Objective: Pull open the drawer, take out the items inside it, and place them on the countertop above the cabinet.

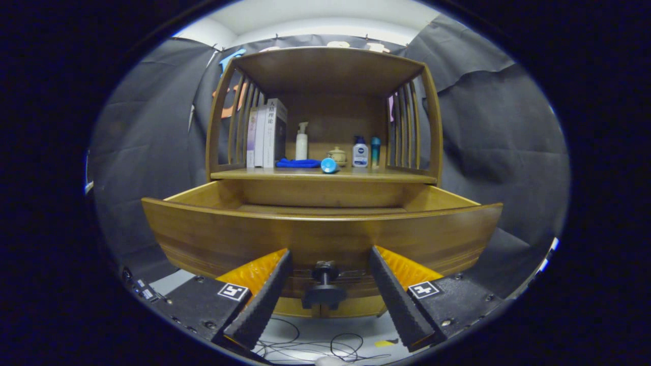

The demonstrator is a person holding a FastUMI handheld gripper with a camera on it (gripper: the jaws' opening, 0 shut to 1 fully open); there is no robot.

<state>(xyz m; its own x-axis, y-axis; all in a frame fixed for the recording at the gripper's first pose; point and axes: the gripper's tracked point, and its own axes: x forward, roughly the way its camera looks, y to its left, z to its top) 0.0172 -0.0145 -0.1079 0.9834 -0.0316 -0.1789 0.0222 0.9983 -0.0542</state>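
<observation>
Now drawer (320, 231) pulled open, knob (324, 284) between spread gripper (329, 262) fingers, untouched. Blue cloth (298, 163), bottles on countertop (386, 176). Drawer inside mostly hidden, seemingly bare.

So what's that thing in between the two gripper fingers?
In the gripper view, the drawer's dark knob sits between the open gripper's fingers, neither touching it. The drawer is pulled open.

Two black ribbed fingers (264, 300), orange backing behind, black screwed mounting plates, white square markers
</observation>
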